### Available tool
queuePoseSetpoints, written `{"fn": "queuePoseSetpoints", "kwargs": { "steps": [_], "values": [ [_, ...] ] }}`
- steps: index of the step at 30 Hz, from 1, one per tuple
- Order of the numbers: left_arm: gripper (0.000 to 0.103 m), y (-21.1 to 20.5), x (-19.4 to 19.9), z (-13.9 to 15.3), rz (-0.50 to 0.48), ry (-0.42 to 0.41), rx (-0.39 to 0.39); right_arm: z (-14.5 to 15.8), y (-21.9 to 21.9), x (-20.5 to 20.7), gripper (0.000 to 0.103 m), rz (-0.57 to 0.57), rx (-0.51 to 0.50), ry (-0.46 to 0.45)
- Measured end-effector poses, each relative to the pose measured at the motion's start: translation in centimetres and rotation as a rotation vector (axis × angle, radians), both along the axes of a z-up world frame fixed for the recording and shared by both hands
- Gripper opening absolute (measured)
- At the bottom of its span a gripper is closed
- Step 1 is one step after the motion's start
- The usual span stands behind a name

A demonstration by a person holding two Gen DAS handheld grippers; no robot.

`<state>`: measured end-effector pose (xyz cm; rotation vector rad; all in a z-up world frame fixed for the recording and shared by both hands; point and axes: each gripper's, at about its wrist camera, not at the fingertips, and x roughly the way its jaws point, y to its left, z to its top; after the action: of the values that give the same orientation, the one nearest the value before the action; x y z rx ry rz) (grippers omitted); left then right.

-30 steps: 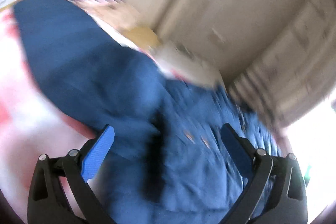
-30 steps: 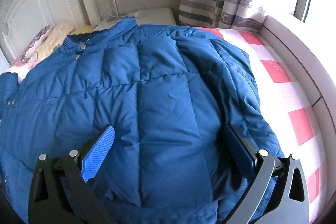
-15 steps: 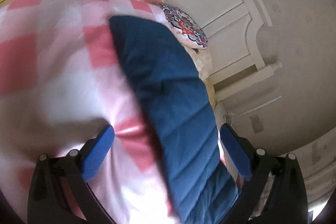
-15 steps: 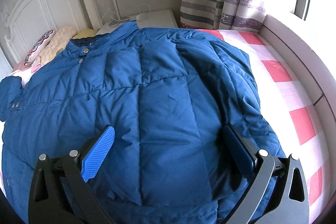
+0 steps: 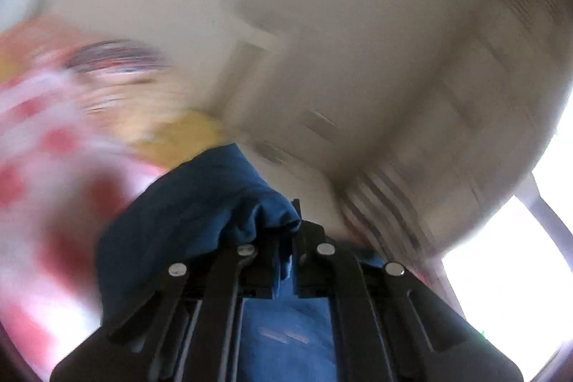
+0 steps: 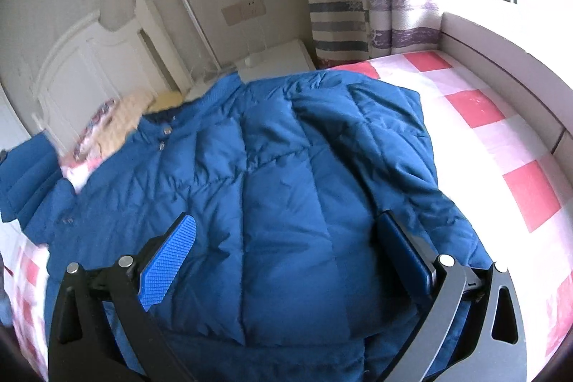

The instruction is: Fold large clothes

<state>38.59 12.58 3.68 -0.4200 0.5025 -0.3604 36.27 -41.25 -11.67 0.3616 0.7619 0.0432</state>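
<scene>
A large blue puffer jacket point(image 6: 286, 149) lies spread front-up on the pink checked bed sheet point(image 6: 483, 131), collar toward the headboard. My right gripper point(image 6: 286, 221) hovers open over the jacket's lower middle, with nothing pinched between its blue pads. The left wrist view is heavily blurred. There my left gripper point(image 5: 295, 224) has its jaws closing tight on a bunched fold of the jacket's sleeve point(image 5: 200, 203). In the right wrist view that sleeve point(image 6: 25, 174) sticks up at the far left edge.
A white headboard point(image 6: 82, 67) and pillows point(image 6: 121, 117) are at the back left. Beside them stands a white nightstand point(image 6: 279, 63). A striped curtain point(image 6: 340, 6) hangs behind, and a padded window ledge point(image 6: 501, 52) borders the bed on the right.
My left gripper went from wide open to closed on the blue sleeve, and its view swung sharply. The sleeve at the left now stands raised. My right gripper shifted slightly over the jacket.
</scene>
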Motion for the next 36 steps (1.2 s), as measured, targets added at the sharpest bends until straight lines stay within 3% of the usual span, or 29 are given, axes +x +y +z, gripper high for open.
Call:
{"fn": "queuePoseSetpoints", "kwargs": {
  "steps": [4, 6, 8, 10, 12, 13, 14, 17, 20, 22, 24, 26, 31, 36],
  "values": [
    [0.010, -12.9, -1.8, -2.3, -0.232, 0.007, 0.147, 0.1, -0.3, -0.2, 0.097, 0.000, 0.027, -0.012],
    [0.019, -18.2, -2.1, -6.0, -0.331, 0.106, 0.193, 0.1, -0.4, -0.2, 0.097, 0.001, 0.037, -0.015],
    [0.047, -21.2, -1.6, -10.1, -0.384, 0.233, 0.219, 0.0, -0.5, -0.2, 0.097, 0.003, 0.047, -0.017],
    [0.050, -22.4, -2.2, -13.2, -0.397, 0.281, 0.261, 0.0, -0.6, -0.3, 0.097, 0.005, 0.057, -0.022],
    [0.058, -22.8, -3.5, -13.5, -0.412, 0.239, 0.332, 0.0, -0.8, -0.3, 0.097, 0.006, 0.066, -0.025],
    [0.070, -22.8, -3.6, -13.2, -0.429, 0.243, 0.332, 0.0, -0.8, -0.3, 0.097, 0.007, 0.071, -0.026],
    [0.074, -22.4, -4.1, -12.5, -0.443, 0.247, 0.317, 0.0, -0.9, -0.3, 0.097, 0.008, 0.074, -0.027],
    [0.077, -19.3, -5.5, -9.9, -0.408, 0.211, 0.284, 0.0, -1.0, -0.4, 0.097, 0.009, 0.084, -0.036],
    [0.097, -13.3, -7.7, -7.2, -0.246, 0.091, 0.238, 0.0, -1.1, -0.4, 0.097, 0.010, 0.091, -0.040],
    [0.097, -9.4, -8.3, -7.1, -0.108, 0.085, 0.229, 0.0, -1.1, -0.4, 0.098, 0.011, 0.090, -0.040],
    [0.096, -4.6, -8.1, -8.4, 0.024, 0.166, 0.195, 0.0, -1.2, -0.4, 0.098, 0.011, 0.091, -0.041],
    [0.092, -1.6, -7.8, -9.8, 0.097, 0.227, 0.185, 0.0, -1.1, -0.4, 0.098, 0.010, 0.092, -0.041],
    [0.090, 0.2, -7.5, -11.2, 0.140, 0.287, 0.217, 0.0, -1.1, -0.4, 0.098, 0.010, 0.087, -0.038],
    [0.090, -1.6, -5.0, -13.2, 0.194, 0.370, 0.363, -0.1, -1.1, -0.4, 0.098, 0.010, 0.082, -0.034]
  ]
}}
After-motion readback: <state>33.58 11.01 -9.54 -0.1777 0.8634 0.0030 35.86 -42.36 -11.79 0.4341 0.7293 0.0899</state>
